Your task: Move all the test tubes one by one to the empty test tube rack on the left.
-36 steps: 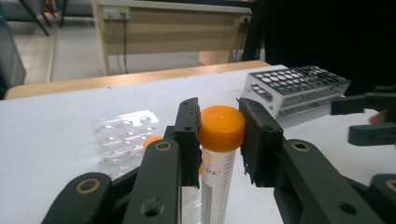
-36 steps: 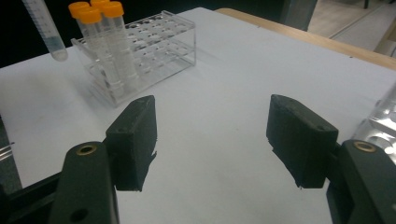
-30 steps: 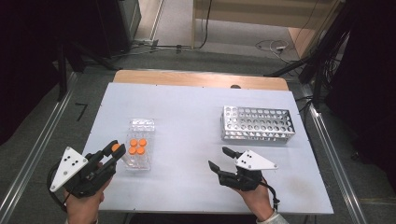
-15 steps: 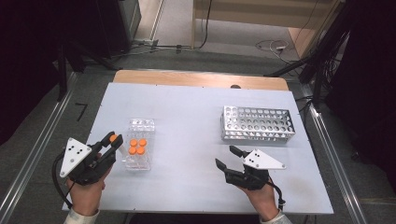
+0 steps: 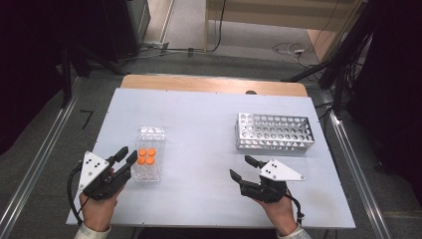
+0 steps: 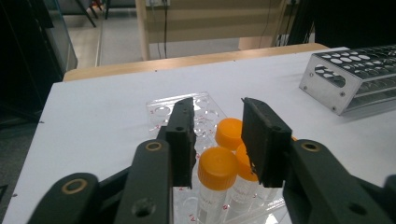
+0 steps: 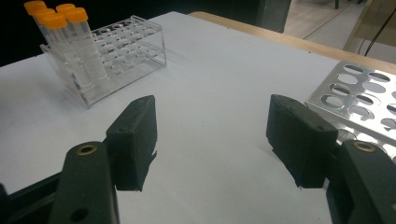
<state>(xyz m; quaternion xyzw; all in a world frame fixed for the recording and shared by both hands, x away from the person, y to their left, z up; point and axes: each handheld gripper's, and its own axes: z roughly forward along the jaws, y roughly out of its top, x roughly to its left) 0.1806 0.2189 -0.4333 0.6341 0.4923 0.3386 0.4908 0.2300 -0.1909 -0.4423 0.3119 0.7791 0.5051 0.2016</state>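
Observation:
A clear plastic rack stands at the left of the white table and holds several orange-capped tubes at its near end. My left gripper hovers at that end. In the left gripper view its jaws have just been opening; the gap is narrow, the nearest tube stands upright in the rack below it, and the pads touch nothing. My right gripper rests low near the front edge, open wide with bare table between its jaws. The right gripper view shows the tubes far left.
A perforated metal rack with no tubes in it lies at the right back, close beyond the right gripper; it appears as the metal rack beside that gripper's right jaw. A wooden strip edges the table's far side.
The left gripper moved right and down to the clear rack with an orange cap at its tips. Its jaws have parted, and that cap now stands among those in the rack. The right gripper stayed put.

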